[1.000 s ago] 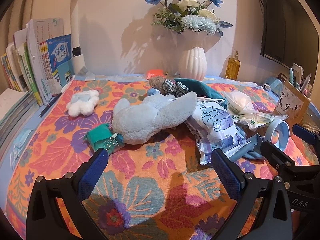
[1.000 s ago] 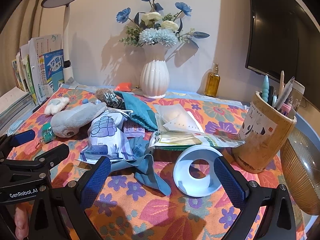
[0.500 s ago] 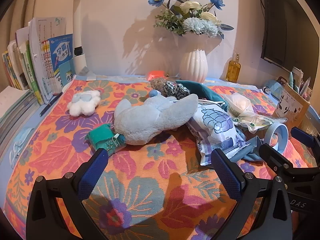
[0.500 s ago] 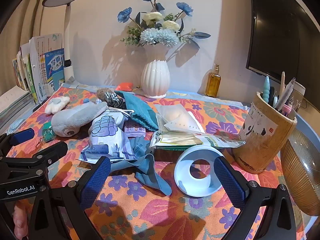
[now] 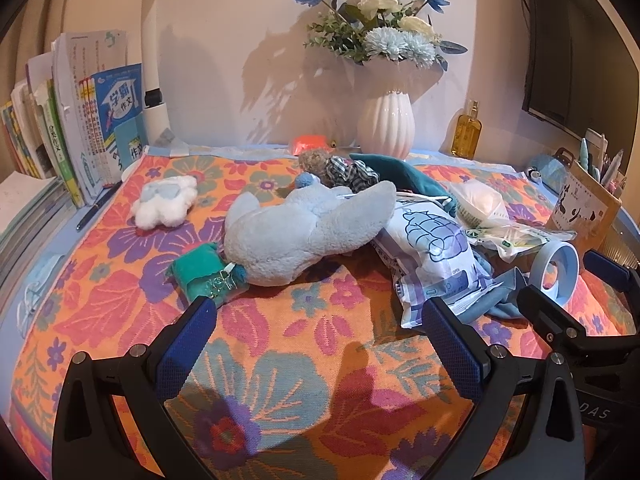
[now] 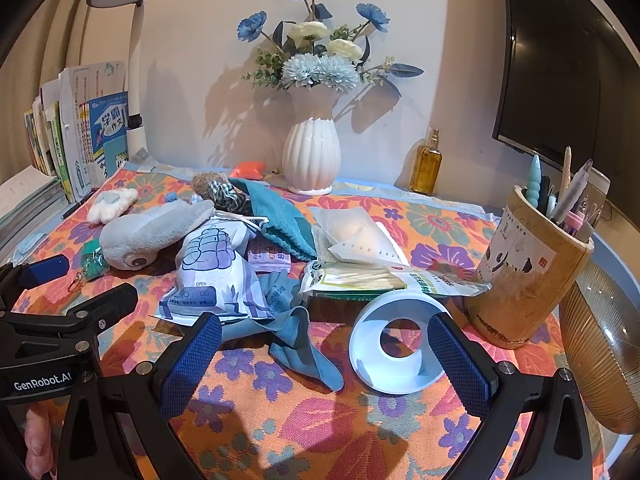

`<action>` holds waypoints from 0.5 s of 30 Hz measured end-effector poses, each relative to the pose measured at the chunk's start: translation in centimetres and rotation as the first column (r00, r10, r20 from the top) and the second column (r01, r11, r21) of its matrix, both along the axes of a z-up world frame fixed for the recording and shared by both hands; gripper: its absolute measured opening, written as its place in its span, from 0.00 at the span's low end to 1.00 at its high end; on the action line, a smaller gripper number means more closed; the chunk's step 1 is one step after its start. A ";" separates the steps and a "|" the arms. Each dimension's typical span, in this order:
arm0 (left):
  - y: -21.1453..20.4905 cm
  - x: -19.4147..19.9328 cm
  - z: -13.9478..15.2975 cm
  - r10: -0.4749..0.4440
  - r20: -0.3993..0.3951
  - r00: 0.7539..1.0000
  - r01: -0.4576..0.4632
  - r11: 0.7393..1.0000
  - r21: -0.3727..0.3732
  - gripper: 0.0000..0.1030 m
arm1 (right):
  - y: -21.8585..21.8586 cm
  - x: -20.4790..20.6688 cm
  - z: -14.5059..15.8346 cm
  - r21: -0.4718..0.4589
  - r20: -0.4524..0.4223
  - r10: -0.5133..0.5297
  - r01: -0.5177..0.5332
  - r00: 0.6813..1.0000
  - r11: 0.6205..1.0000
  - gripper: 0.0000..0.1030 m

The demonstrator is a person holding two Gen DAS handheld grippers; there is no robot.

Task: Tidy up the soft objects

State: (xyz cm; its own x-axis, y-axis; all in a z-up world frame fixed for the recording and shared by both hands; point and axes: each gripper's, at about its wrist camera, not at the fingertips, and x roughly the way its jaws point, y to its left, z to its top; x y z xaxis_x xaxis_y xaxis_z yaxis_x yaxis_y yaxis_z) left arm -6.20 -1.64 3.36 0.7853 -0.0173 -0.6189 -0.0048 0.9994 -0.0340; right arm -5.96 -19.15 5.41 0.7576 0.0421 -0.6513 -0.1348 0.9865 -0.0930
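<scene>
Both views have crept slightly forward over the last second, so the clutter sits a touch larger in frame, while nothing on the counter itself has shifted. By the look of it the sorting of soft things has not started: no item is lifted and the pile in the middle of both frames lies untouched. Largest of the soft things, the pale blue plush toy lies on its side at the centre of the left wrist view, above and just beyond the left claw, whose blue pads are spread wide with nothing between them. Next in size, the blue cloth is crumpled at lower centre of the right wrist view, partly under the printed packet and lying between the spread, empty pads of the right claw, beside the white tape ring. Smaller, the white cloud plush rests apart at centre left, and the green pouch touches the toy's lower end. A likely next move is a short reach forward and a squeeze on the toy's thick body.
</scene>
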 end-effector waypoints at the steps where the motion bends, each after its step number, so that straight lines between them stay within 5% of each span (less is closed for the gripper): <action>1: 0.0 0.0 0.0 0.000 0.000 1.000 0.000 1.000 -0.001 0.99 | 0.0 0.0 0.0 0.001 -0.002 0.001 -0.001 1.000 1.000 1.00; 15: 0.5 -0.1 0.1 0.008 0.002 1.000 -0.008 1.000 -0.016 0.99 | 0.2 0.4 -0.1 -0.006 -0.016 0.003 -0.003 1.000 1.000 1.00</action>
